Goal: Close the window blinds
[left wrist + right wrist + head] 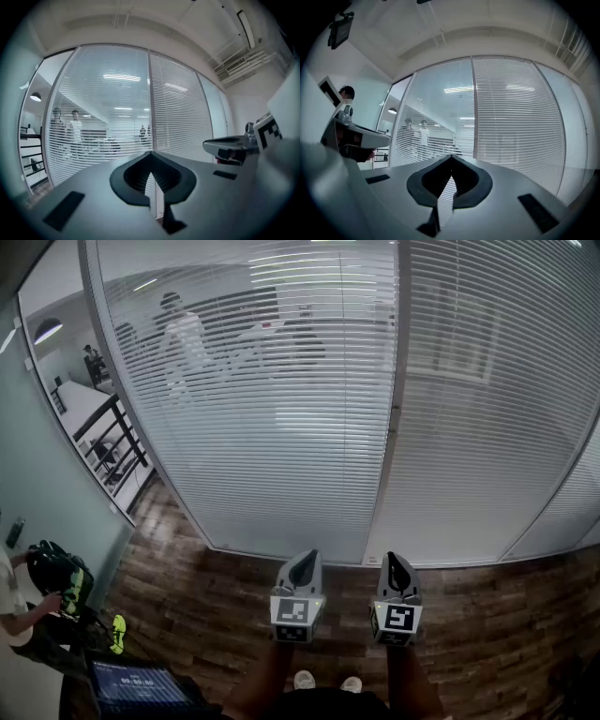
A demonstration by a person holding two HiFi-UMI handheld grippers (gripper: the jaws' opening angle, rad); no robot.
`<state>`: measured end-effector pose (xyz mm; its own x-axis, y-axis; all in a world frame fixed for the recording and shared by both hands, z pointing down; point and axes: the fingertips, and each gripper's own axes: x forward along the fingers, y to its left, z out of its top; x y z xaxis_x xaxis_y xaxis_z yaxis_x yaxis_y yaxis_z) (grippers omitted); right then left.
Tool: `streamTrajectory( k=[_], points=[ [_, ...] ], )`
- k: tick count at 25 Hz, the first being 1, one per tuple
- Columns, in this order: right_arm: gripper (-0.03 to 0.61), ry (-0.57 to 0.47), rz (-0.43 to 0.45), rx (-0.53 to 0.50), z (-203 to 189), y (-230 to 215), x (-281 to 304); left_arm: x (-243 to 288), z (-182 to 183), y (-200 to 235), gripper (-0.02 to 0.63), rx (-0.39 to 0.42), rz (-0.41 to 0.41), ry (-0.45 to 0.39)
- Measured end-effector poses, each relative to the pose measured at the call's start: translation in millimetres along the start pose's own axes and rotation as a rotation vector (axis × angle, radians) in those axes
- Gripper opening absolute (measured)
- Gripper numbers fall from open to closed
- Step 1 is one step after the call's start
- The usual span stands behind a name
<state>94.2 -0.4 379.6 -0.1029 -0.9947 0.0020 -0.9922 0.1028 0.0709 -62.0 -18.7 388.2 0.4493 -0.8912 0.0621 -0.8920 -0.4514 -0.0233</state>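
White slatted blinds cover the glass wall ahead. On the left panel [253,381] [103,108] the slats are partly turned, and people and a room show through. The right panel [487,409] [515,117] looks denser and shows less. A grey post [394,427] divides the two. My left gripper [305,561] [151,154] and right gripper [395,562] [451,157] are held level side by side, short of the glass. Both have their jaws shut with nothing between them. Neither touches the blinds.
The floor [234,596] is dark wood planks. At the lower left a person [19,615] crouches by a black backpack [58,576], with a dark screen [131,685] nearby. A stair railing [112,442] lies beyond the glass at left. My shoes [328,681] show below.
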Motion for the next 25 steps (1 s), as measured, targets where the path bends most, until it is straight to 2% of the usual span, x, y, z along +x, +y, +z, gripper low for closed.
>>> streamTrajectory(
  k=[3,7,15,19,25],
  points=[
    [0.002,-0.01,0.013,-0.019,2,7,0,-2,0,4,-0.008,0.005,0.004,-0.013],
    [0.002,-0.03,0.044,-0.07,-20,15,1,-5,-5,8,-0.008,-0.002,0.0,-0.029],
    [0.002,-0.076,0.048,-0.078,-18,28,-5,-7,2,12,-0.007,0.007,-0.003,-0.041],
    [0.002,-0.066,0.044,-0.077,-14,30,-4,-7,8,13,-0.007,0.006,-0.006,-0.037],
    [0.003,-0.031,0.018,-0.05,-36,32,-4,-10,-16,18,-0.007,0.01,-0.017,-0.029]
  ],
)
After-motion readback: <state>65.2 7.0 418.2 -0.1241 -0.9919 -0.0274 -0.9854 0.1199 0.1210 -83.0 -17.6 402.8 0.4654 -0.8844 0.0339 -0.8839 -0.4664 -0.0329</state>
